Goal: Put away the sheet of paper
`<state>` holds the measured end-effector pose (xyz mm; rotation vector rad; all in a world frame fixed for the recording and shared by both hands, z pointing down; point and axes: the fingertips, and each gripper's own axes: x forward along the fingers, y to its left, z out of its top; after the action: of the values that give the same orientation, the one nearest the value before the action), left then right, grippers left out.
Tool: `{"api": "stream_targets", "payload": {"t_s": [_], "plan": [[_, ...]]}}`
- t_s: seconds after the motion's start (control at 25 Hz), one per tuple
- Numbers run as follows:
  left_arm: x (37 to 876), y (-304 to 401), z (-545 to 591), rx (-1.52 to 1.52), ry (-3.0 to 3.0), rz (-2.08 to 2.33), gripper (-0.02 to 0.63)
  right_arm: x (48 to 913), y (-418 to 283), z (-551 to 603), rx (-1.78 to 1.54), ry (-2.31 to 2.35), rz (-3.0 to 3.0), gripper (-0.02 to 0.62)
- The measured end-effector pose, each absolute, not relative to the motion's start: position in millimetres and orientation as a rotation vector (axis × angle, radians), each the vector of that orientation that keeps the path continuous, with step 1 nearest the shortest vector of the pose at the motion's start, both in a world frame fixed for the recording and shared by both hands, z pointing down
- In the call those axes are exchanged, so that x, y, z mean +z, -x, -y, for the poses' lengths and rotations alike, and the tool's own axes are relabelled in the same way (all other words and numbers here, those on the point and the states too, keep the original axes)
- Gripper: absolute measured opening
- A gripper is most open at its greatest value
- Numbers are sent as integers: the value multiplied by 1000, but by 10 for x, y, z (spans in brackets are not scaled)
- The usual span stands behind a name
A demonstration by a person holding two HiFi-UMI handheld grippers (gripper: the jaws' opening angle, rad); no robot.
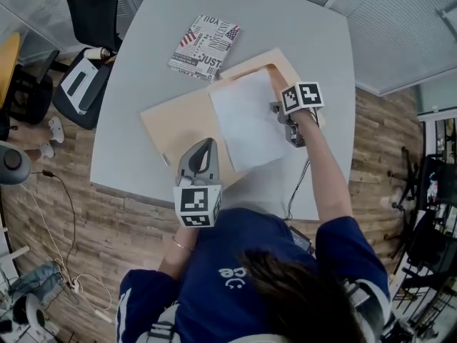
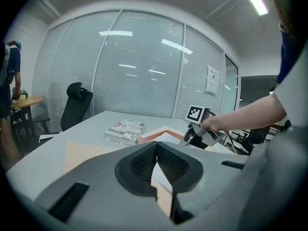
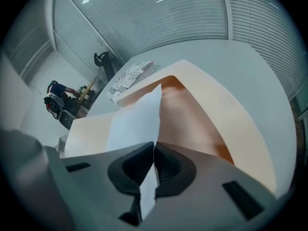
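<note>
A white sheet of paper (image 1: 250,120) lies slanted over an open tan folder (image 1: 178,120) on the grey table (image 1: 143,63). My right gripper (image 1: 280,113) is shut on the sheet's right edge and points steeply down. In the right gripper view the paper (image 3: 134,124) runs between the closed pads of the right gripper (image 3: 154,146), above the folder's raised flap (image 3: 216,114). My left gripper (image 1: 205,143) hovers over the folder's left leaf near the table's front. In its own view the left gripper (image 2: 157,146) has its pads together; whether they pinch anything I cannot tell.
A printed book (image 1: 205,45) lies at the table's far side, just beyond the folder. A black office chair (image 1: 89,13) stands left of the table. Cables trail on the wooden floor (image 1: 64,213). A person (image 2: 9,71) stands at a round table far left, by glass walls.
</note>
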<state>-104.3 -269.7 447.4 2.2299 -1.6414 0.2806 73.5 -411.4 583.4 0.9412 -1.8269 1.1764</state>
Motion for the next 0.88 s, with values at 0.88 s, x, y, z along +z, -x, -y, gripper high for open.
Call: {"api": "stream_targets", "payload": {"t_s": [0.88], "plan": [[4972,272,2537,503,-2322,1312,5,5980,-419,4468,1171,-859,1973,8]]}}
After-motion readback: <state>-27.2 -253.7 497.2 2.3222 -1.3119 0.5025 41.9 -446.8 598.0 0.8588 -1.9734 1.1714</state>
